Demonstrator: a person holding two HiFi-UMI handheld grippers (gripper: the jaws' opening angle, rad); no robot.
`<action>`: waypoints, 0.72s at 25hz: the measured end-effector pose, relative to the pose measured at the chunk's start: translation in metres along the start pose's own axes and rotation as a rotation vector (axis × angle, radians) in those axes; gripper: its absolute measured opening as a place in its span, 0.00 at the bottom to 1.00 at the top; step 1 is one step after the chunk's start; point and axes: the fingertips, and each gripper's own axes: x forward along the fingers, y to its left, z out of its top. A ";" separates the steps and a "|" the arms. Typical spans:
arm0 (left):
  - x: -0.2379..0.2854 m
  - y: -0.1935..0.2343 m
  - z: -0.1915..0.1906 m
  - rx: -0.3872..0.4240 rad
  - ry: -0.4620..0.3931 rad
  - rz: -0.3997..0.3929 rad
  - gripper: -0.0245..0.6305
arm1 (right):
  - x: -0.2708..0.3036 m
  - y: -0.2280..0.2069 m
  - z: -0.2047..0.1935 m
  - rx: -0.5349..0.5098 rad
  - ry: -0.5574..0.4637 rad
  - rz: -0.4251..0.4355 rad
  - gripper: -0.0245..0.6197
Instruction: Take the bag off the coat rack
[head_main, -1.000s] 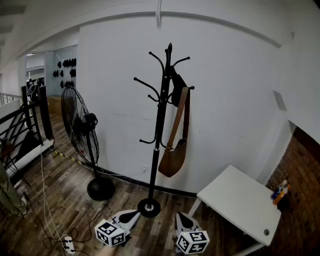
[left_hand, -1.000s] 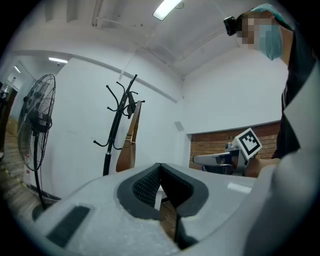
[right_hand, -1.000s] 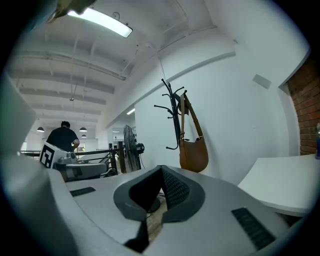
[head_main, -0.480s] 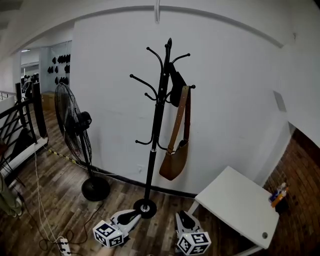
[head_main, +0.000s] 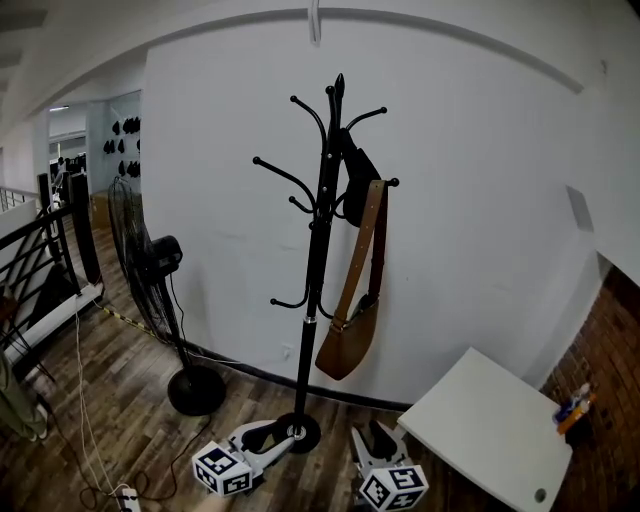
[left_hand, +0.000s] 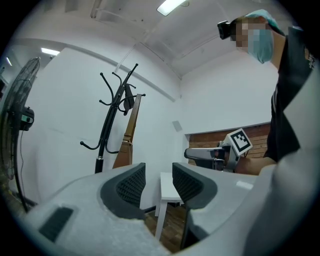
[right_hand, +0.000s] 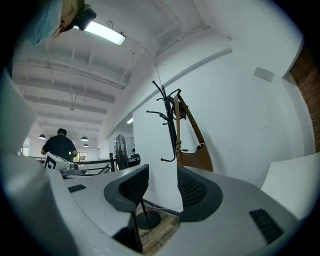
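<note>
Brown bag (head_main: 346, 345) hangs by its strap from an upper hook of the coat rack (head_main: 318, 250). Left tool (head_main: 272, 436) and right tool (head_main: 372, 438) low, well apart from the bag. Jaws on both have just been opening, nothing between them.

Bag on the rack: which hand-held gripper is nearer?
Right. The right hand-held gripper sits below the bag, slightly to its right; the left hand-held gripper sits lower left, beyond the rack pole.
</note>
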 end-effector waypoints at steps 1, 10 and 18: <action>0.008 0.005 0.000 0.003 0.001 -0.003 0.29 | 0.007 -0.006 0.001 -0.001 0.001 0.004 0.29; 0.064 0.049 0.001 0.014 -0.005 0.016 0.32 | 0.068 -0.052 -0.002 0.008 0.037 0.038 0.30; 0.093 0.085 0.003 0.005 -0.016 0.027 0.33 | 0.114 -0.082 0.005 0.010 0.035 0.035 0.29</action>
